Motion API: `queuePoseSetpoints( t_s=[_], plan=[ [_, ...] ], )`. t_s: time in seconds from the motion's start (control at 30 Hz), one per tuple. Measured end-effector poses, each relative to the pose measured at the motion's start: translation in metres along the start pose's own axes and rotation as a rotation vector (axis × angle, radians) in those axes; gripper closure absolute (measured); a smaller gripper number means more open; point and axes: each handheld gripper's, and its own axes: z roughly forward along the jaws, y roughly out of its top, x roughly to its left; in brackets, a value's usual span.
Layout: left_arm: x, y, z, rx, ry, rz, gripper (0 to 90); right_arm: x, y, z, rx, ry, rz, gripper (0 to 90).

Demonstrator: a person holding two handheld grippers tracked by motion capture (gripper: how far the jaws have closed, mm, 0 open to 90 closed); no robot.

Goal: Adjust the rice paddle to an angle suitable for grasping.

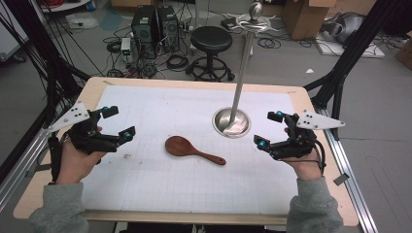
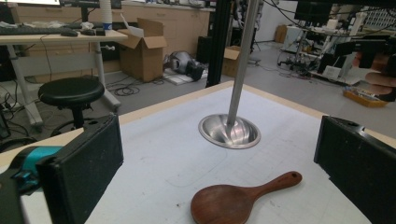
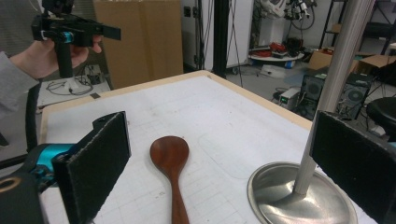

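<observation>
Both tools, left tool (image 1: 118,124) and right tool (image 1: 268,130), hover wide open flanking a dark wooden spoon (image 1: 192,150); reaching for it, either could knock the upright steel pole (image 1: 242,73) beyond it.

You are working in a lab or workshop. Beyond your worktop (image 1: 301,97) stand computer towers (image 1: 155,24) with cables (image 1: 177,62) tangled across the grey floor, a black stool (image 1: 211,41), and cardboard boxes (image 2: 144,51). A desk with a keyboard (image 2: 28,30) lines the wall, and black frame struts (image 1: 359,43) flank you.

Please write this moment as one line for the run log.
left claw: open, holds nothing | right claw: open, holds nothing | wooden spoon: flat on mat, untouched | metal stand: upright behind spoon
</observation>
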Motion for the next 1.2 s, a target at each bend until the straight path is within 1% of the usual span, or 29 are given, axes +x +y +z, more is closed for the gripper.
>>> queuePoseSetpoints(
  t_s=[0.07, 0.13, 0.2, 0.33, 0.4, 0.47, 0.5, 0.6, 0.63, 0.73, 0.77, 0.83, 0.87, 0.9, 0.93, 0.97, 1.03, 1.1, 1.13, 1.17, 1.2],
  plan=[
    [0.000, -0.002, 0.000, 0.010, 0.006, -0.002, 1.8, -0.002, 0.000, -0.001, -0.006, 0.006, 0.001, 3.8],
    [-0.001, -0.002, 0.000, 0.007, 0.006, -0.006, 1.8, -0.002, 0.000, 0.000, -0.005, 0.008, 0.011, 3.8],
    [0.000, -0.003, -0.001, 0.013, 0.011, -0.009, 1.8, -0.003, -0.001, 0.003, 0.003, 0.010, 0.005, 3.8],
    [0.001, -0.001, -0.003, 0.005, 0.012, -0.008, 1.8, 0.000, -0.002, 0.008, 0.020, 0.016, -0.002, 3.8],
    [0.000, 0.000, -0.003, -0.003, 0.005, -0.007, 1.8, 0.000, -0.003, 0.009, 0.025, 0.018, 0.000, 3.8],
    [0.001, 0.000, -0.003, 0.000, 0.011, -0.004, 1.8, 0.001, -0.004, 0.011, 0.031, 0.023, -0.004, 4.2],
    [0.002, 0.000, -0.003, -0.003, 0.011, -0.007, 1.8, 0.001, -0.005, 0.013, 0.042, 0.025, -0.003, 4.4],
    [0.003, 0.000, -0.003, -0.005, 0.016, -0.012, 1.8, 0.002, -0.007, 0.013, 0.047, 0.027, 0.002, 4.4],
    [0.003, 0.000, -0.003, -0.006, 0.015, -0.014, 1.8, 0.002, -0.007, 0.014, 0.046, 0.026, -0.003, 4.8],
    [0.003, 0.001, -0.001, -0.005, 0.012, -0.010, 1.8, 0.004, -0.009, 0.017, 0.059, 0.025, 0.001, 4.9],
    [0.002, 0.002, 0.000, -0.007, 0.005, -0.007, 1.8, 0.007, -0.010, 0.020, 0.069, 0.026, -0.008, 5.5],
    [0.002, 0.002, 0.000, -0.005, 0.003, -0.005, 1.8, 0.008, -0.011, 0.022, 0.074, 0.026, -0.012, 5.8],
    [0.001, 0.003, 0.001, -0.009, 0.000, -0.001, 1.8, 0.011, -0.013, 0.026, 0.084, 0.033, -0.015, 6.7],
    [0.001, 0.003, 0.001, -0.009, 0.000, -0.001, 1.8, 0.011, -0.013, 0.026, 0.084, 0.033, -0.015, 6.7],
    [0.001, 0.002, 0.002, -0.009, 0.000, 0.001, 1.8, 0.012, -0.014, 0.030, 0.095, 0.029, -0.021, 7.9],
    [0.001, 0.002, 0.002, -0.009, 0.000, 0.001, 1.8, 0.012, -0.014, 0.030, 0.095, 0.029, -0.021, 7.9],
    [0.001, 0.001, 0.002, 0.000, -0.001, 0.000, 1.8, 0.014, -0.015, 0.033, 0.091, 0.022, -0.020, 11.5],
    [0.001, 0.000, 0.001, 0.001, 0.001, -0.014, 1.8, 0.014, -0.015, 0.037, 0.069, 0.000, -0.027, 13.5],
    [0.001, 0.001, 0.000, 0.006, 0.003, -0.026, 1.8, 0.014, -0.016, 0.039, 0.059, -0.004, -0.024, 14.0],
    [0.001, 0.001, -0.001, 0.014, 0.012, -0.022, 1.8, 0.015, -0.016, 0.041, 0.057, -0.009, -0.015, 14.5],
    [0.000, 0.002, -0.001, 0.018, 0.019, -0.010, 1.8, 0.015, -0.017, 0.043, 0.058, -0.005, -0.019, 15.9]
  ],
)
